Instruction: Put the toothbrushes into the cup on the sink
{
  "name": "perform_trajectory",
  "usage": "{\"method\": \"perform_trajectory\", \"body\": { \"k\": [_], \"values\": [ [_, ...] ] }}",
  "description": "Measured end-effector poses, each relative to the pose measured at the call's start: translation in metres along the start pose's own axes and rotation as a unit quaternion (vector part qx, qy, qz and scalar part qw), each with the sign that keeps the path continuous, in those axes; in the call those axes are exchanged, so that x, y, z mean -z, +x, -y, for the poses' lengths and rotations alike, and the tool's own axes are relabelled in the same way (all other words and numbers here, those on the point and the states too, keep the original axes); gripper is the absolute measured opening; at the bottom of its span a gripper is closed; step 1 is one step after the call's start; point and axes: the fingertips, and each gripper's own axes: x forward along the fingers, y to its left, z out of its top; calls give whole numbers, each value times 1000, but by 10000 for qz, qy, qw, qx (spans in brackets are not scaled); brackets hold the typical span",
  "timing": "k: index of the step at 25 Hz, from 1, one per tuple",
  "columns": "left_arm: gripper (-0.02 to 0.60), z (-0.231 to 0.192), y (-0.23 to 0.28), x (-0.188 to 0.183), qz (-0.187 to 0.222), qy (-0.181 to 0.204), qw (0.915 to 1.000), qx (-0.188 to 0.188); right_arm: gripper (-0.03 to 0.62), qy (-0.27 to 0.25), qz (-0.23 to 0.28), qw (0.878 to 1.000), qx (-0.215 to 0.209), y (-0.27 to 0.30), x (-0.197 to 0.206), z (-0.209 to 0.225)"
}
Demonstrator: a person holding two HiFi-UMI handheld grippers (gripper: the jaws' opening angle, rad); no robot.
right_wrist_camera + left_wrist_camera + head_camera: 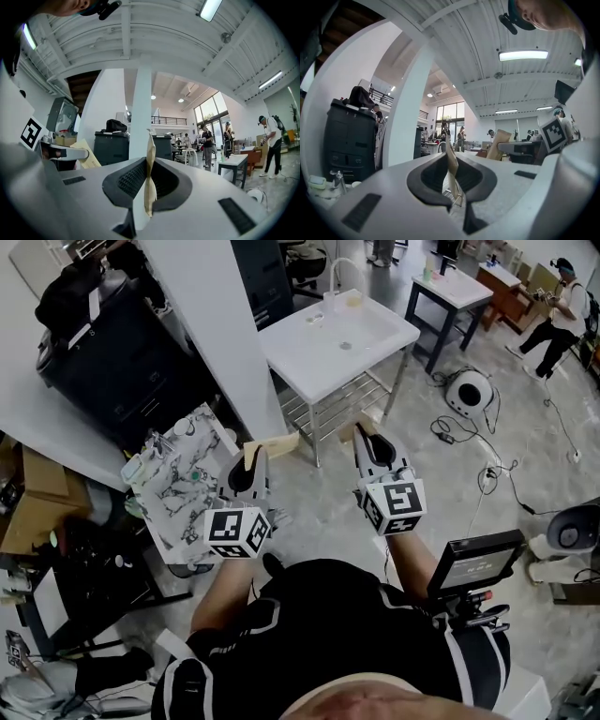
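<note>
We log: left hand-held gripper (253,456), right hand-held gripper (362,435), each clamped on tan toothbrush packet (150,173); sink (375,334) 12 o'clock, right nearer.

The left gripper (255,457) and right gripper (363,437) are grey with black pads (130,180) and black-on-white chequered cubes (237,531), each clamping a tan strip (281,444), perhaps card. Ahead, the sink (380,334) is white; left of the left gripper, a black-veined white board (183,486).
</note>
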Motion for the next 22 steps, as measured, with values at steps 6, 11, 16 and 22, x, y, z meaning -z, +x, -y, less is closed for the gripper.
{"method": "perform_trajectory", "body": {
  "k": [6,11,16,22],
  "values": [
    [35,-47,-4,-5,16,-25,9999,-154,43,57,-22,9998,-168,37,0,-34],
    [35,-93,-12,-7,41,-73,9992,-378,43,95,-126,9993,-347,69,4,-67],
    [35,-135,-24,-8,75,-108,9981,-608,43,39,-85,9987,-506,98,5,-98],
    [35,-181,-36,-13,141,-181,9963,-832,43,-35,-110,9978,-647,122,3,-131]
  ]
}}
